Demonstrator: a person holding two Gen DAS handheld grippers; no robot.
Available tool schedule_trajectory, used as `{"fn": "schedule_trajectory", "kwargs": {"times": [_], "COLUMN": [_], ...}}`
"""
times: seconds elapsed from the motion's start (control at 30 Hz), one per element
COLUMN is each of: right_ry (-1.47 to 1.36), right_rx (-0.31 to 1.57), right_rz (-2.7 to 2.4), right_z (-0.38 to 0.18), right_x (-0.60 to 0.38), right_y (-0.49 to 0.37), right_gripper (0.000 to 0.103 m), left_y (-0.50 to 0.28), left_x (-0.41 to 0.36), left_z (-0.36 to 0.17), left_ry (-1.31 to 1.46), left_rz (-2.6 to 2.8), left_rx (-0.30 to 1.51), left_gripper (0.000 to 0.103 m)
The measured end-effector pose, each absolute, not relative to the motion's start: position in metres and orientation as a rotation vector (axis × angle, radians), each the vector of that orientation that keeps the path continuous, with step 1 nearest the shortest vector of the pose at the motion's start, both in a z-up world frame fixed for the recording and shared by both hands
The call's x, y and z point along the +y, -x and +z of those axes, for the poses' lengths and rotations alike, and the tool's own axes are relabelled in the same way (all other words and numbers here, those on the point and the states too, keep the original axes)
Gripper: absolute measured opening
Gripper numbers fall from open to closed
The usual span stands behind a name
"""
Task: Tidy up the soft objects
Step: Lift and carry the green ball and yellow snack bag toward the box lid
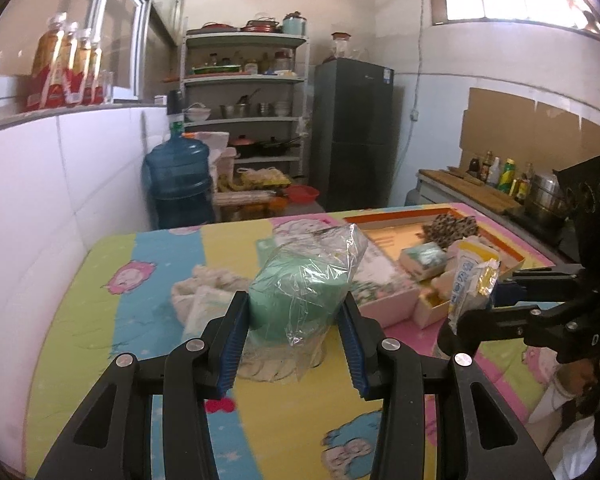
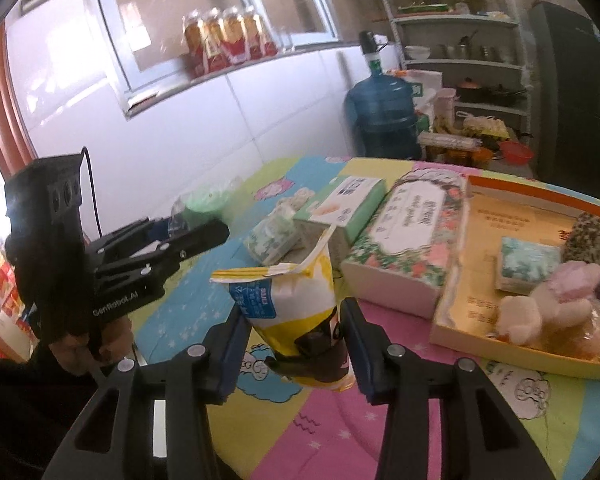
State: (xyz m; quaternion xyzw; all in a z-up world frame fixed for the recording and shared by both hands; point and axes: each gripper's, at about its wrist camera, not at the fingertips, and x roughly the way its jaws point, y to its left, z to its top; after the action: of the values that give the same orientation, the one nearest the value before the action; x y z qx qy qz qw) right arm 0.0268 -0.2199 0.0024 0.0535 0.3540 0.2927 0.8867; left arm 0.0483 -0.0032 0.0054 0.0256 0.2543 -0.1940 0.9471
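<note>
While left gripper [image 1: 294,334] jaws clamp the green roll [image 1: 296,292], right gripper [image 2: 296,346] jaws pinch the pouch [image 2: 296,308].

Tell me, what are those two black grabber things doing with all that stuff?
A person is tidying soft things on a cartoon-print table. The left gripper holds a green roll wrapped in clear plastic. The right gripper has a yellow and white bag between its fingers. An open orange box on the table already holds plush toys and a tissue pack. A floral box sits beside it.
</note>
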Motion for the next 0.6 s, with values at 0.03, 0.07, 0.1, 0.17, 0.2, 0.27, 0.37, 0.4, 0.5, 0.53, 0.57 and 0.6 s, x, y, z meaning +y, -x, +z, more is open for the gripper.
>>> {"fn": "schedule_trajectory", "kwargs": {"times": [0.03, 0.07, 0.1, 0.17, 0.2, 0.27, 0.37, 0.4, 0.5, 0.53, 0.57, 0.6], "right_ry": [-0.117, -0.125, -0.13, -0.142, -0.146, -0.154, -0.165, -0.167, -0.174, -0.175, -0.177, -0.179], "right_rx": [0.728, 0.72, 0.714, 0.7, 0.695, 0.681, 0.661, 0.655, 0.636, 0.629, 0.622, 0.616], "right_rz": [0.601, 0.591, 0.583, 0.564, 0.556, 0.537, 0.514, 0.507, 0.483, 0.475, 0.466, 0.459], "right_z": [0.003, 0.005, 0.006, 0.009, 0.011, 0.013, 0.017, 0.019, 0.023, 0.025, 0.027, 0.028], "right_x": [-0.224, -0.231, -0.236, -0.246, -0.25, -0.26, -0.274, -0.278, -0.29, -0.294, -0.299, -0.304], "right_y": [-0.026, -0.025, -0.025, -0.024, -0.025, -0.023, -0.021, -0.02, -0.018, -0.018, -0.018, -0.017], "right_gripper": [0.046, 0.046, 0.046, 0.046, 0.046, 0.046, 0.046, 0.046, 0.046, 0.046, 0.046, 0.046], "left_y": [-0.049, -0.049, -0.049, -0.051, -0.051, -0.054, -0.057, -0.059, -0.063, -0.065, -0.066, -0.068], "left_x": [-0.01, -0.014, -0.019, -0.029, -0.034, -0.044, -0.055, -0.06, -0.07, -0.075, -0.079, -0.083], "left_z": [0.007, 0.007, 0.008, 0.01, 0.011, 0.014, 0.016, 0.017, 0.018, 0.018, 0.019, 0.019], "left_ry": [-0.054, -0.054, -0.054, -0.053, -0.053, -0.053, -0.048, -0.046, -0.038, -0.038, -0.04, -0.041], "left_rz": [-0.405, -0.411, -0.418, -0.433, -0.439, -0.449, -0.456, -0.456, -0.458, -0.456, -0.455, -0.454], "left_rx": [0.518, 0.517, 0.518, 0.517, 0.517, 0.516, 0.517, 0.519, 0.524, 0.525, 0.525, 0.525], "left_gripper": [0.045, 0.045, 0.045, 0.045, 0.045, 0.045, 0.045, 0.045, 0.045, 0.045, 0.045, 0.045]}}
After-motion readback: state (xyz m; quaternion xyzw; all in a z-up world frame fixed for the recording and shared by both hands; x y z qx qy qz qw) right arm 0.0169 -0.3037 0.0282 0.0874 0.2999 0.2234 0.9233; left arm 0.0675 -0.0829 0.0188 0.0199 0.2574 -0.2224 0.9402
